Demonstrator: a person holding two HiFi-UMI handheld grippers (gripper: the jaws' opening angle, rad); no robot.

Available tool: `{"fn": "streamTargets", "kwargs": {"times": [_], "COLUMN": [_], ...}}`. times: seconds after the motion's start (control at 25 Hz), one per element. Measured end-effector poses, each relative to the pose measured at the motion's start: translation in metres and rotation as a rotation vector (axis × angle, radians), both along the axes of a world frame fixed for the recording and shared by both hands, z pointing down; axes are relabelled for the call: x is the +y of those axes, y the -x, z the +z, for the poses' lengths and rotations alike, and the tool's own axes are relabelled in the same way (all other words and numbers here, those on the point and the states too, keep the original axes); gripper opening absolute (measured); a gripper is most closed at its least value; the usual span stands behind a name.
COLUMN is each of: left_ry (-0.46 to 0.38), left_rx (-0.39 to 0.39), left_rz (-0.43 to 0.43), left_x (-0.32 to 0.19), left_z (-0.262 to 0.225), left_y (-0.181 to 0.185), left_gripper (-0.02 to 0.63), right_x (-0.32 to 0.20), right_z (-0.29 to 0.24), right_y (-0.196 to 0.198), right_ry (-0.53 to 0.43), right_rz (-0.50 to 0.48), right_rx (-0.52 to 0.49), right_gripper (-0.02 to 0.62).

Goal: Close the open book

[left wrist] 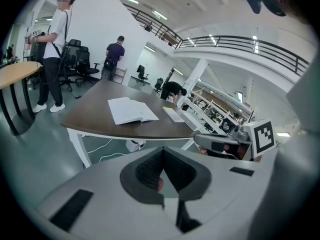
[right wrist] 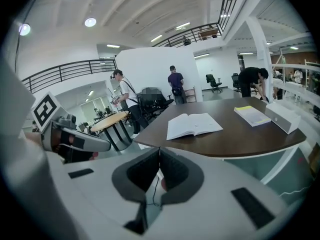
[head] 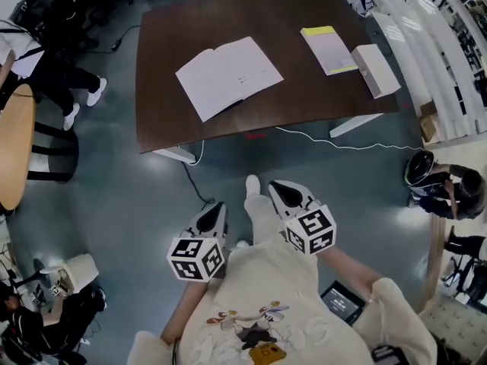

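We stand short of the table [head: 163,128], both grippers low in front of us over the floor and well apart from the open book [head: 228,76]. The book lies flat, pages up, on the dark top toward its left-centre in the head view, with the spine running diagonally. To its right are a yellow-edged booklet [head: 329,49] and a white box [head: 375,70], just beside each other and no part of this job.

Left gripper [left wrist: 162,174]: jaws fully together, pads meeting, nothing held. Right gripper [right wrist: 159,176]: same, closed and empty. A thin dark line seen past the right jaws is prob. a cable on the floor, though the warped view won't let us swear to it.

Step in hand, as we read it, is the approach — nothing has touched the book yet, so the task is barely begun.

Next we'd need to get to the table edge and reach over it. Then one gripper tip goes under the outer edge of one half to lift it over the spine onto the other half. The 2nd gripper should steady the resting half so the book doesn't skid. Closed tips may do for a flip; otherwise the jaws must open to pinch the cover.
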State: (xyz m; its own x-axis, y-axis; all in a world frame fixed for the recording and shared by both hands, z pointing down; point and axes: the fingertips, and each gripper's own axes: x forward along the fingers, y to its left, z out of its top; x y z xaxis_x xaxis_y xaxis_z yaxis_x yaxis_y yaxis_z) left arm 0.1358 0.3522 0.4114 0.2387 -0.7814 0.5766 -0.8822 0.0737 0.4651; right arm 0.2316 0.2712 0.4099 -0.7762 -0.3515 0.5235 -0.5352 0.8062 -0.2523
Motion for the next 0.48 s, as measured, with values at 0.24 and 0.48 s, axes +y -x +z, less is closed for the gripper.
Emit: {"fn": "streamTargets", "kwargs": {"times": [0.24,0.48], "left_ry": [0.029,0.053], "left_rx": [-0.009,-0.003], "left_rz": [0.012,-0.016], "left_x": [-0.073,-0.116], "left_z": [-0.007,0.004], "left_y": [0.013,0.03], "left_gripper": [0.005,0.005], "right_x": [-0.055,-0.075], "right_z": [0.001,0.009], "right_y": [0.012,0.043], "right_ry": [0.035,-0.018], "right_rz": [-0.028,-0.185], "right_rx": [0.003,0.025], "right_gripper": [0.006,0.006]}}
